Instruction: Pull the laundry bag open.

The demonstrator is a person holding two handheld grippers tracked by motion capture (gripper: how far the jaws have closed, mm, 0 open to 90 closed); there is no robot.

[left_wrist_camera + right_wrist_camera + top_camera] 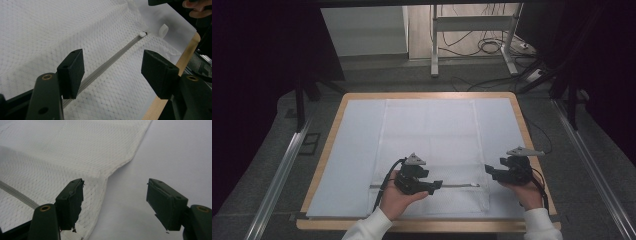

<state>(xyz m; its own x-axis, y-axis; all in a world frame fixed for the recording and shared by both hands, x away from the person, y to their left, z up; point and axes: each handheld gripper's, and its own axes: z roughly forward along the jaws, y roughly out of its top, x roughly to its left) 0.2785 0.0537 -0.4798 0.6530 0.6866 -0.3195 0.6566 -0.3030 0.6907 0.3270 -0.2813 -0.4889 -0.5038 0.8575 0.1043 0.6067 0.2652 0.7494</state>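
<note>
Both jaws wide and empty, left gripper (438,186) over the zipper (110,62), right gripper (488,171) at the right edge of the white mesh bag (429,130) lying flat mid-table (329,130), long axis front-back, zipper running left-right near front, no readable writing.

The flat mesh bag (429,150) leaves open room above the table (332,130). Only the left gripper (432,187) and right gripper (492,173), jaws apart, stand near its zipper (110,62).

Dim, dark-edged high view; brighter gripper views, close black jaws softly blurred.
</note>
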